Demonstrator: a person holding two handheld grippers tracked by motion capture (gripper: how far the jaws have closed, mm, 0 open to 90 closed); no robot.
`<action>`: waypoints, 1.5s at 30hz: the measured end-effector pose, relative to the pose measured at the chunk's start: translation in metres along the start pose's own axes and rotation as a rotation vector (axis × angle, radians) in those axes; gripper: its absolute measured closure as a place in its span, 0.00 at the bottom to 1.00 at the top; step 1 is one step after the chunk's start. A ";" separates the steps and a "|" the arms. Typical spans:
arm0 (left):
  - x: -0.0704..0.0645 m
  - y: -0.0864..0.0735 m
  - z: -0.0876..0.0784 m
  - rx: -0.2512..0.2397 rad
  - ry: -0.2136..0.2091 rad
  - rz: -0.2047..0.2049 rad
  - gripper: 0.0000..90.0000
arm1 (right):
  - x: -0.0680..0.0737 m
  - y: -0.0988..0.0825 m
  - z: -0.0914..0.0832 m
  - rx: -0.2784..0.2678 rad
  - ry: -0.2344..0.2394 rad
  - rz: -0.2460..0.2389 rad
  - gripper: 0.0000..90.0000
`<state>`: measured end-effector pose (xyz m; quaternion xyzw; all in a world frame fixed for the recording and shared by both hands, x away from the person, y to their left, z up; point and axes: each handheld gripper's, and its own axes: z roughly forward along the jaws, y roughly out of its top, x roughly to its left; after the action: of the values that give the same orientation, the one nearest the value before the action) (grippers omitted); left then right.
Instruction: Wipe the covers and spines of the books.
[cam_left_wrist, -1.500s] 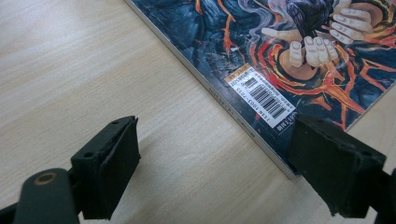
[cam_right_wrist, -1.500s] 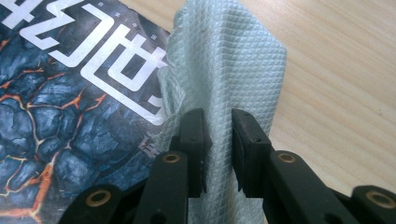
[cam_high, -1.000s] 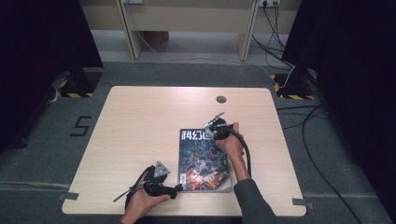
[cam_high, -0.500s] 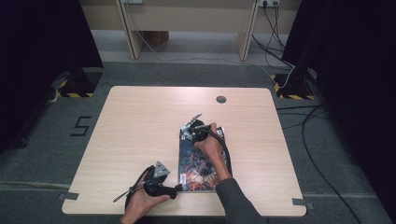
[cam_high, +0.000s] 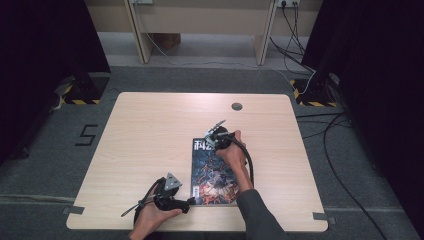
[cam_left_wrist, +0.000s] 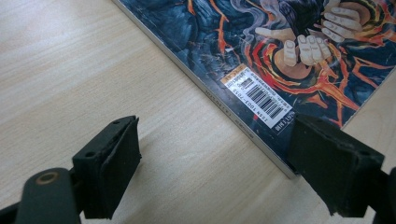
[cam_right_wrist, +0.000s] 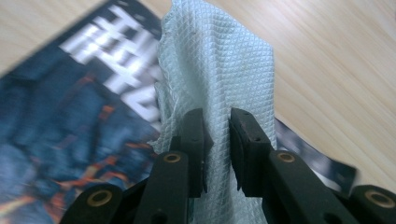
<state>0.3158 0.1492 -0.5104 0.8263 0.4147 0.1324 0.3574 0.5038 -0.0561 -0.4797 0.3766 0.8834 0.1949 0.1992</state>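
Note:
A magazine (cam_high: 215, 175) with a dark blue and orange cover lies on the wooden table (cam_high: 150, 135), near its front edge. My right gripper (cam_high: 214, 137) is over the magazine's far end, by the white title, and is shut on a pale waffle-textured cloth (cam_right_wrist: 215, 70). The cloth hangs down onto the cover (cam_right_wrist: 56, 140). My left gripper (cam_high: 188, 202) rests at the magazine's near left corner with its jaws wide apart. In the left gripper view the open gripper (cam_left_wrist: 215, 149) straddles that corner beside the barcode label (cam_left_wrist: 259, 95), and nothing is gripped.
A round cable hole (cam_high: 236, 106) sits in the tabletop near the far edge. The table's front edge runs just behind my left hand (cam_high: 150, 220). Bare wood spreads left of the magazine. Cables (cam_high: 345, 165) trail over the floor at the right.
My right gripper has carried the cloth leftward along the magazine's far end, from the far right corner to the title. The left gripper has stayed where it was.

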 end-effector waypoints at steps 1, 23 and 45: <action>0.000 0.000 0.000 -0.003 0.000 0.002 0.18 | -0.004 -0.002 0.000 -0.005 0.006 0.017 0.85; 0.000 -0.001 0.000 -0.007 0.003 0.005 0.18 | 0.060 0.022 -0.001 -0.047 0.153 -0.151 0.83; 0.000 -0.002 0.000 -0.011 0.001 -0.004 0.17 | 0.026 -0.021 -0.018 -0.032 0.111 -0.117 0.84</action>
<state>0.3150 0.1503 -0.5117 0.8234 0.4156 0.1345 0.3622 0.4659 -0.0534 -0.4799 0.3097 0.9104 0.2178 0.1669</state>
